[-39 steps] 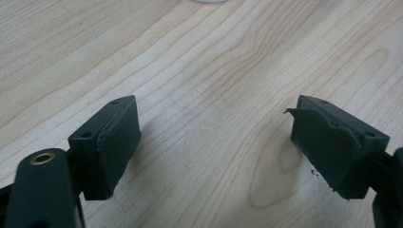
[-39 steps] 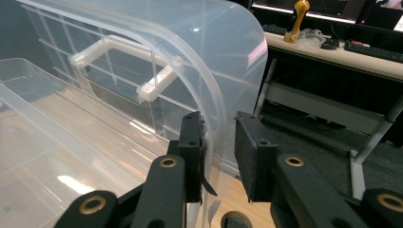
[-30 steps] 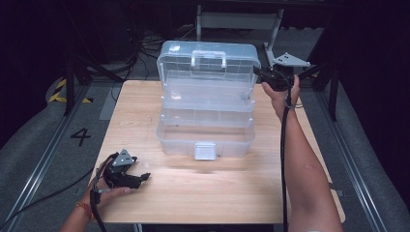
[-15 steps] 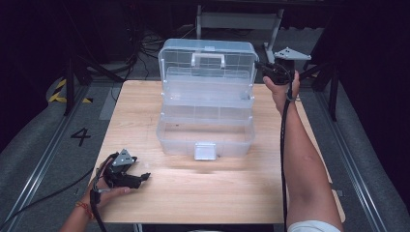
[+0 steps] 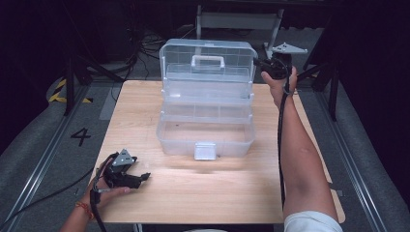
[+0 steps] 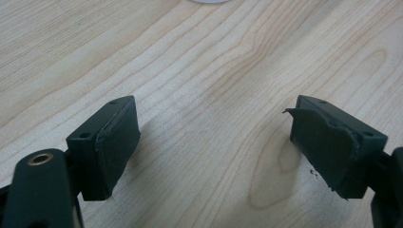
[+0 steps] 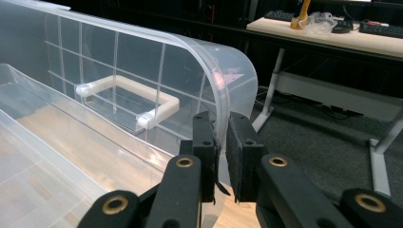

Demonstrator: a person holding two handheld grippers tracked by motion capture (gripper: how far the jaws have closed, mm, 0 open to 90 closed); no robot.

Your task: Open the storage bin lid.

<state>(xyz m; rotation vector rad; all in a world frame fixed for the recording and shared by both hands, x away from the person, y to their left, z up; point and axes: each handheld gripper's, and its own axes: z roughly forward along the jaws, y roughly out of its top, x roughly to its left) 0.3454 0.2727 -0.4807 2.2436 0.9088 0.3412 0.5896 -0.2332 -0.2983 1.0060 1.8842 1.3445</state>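
Right gripper (image 7: 219,156) is pinching the box lid (image 7: 209,71) edge between its fingers (image 7: 237,152) while the left gripper (image 5: 126,175) is idling, fingers apart, over the counter (image 6: 214,71), so I'd be swinging that lid slowly, keeping the grip square.

- The wooden table (image 5: 217,198) has a pale, grained top and carries the work.
- A grey floor (image 5: 43,159) runs round it, marked with a black "4" (image 5: 80,136) to the left.
- Yellow-and-black hazard tape (image 5: 60,92) lies on the floor by a dark stand (image 5: 70,84).
- Cables (image 5: 140,41) sprawl in the dark behind.
- A white-legged desk (image 7: 332,38) stands farther off, bearing a keyboard (image 7: 280,15) and a crumpled clear bag (image 7: 321,19).
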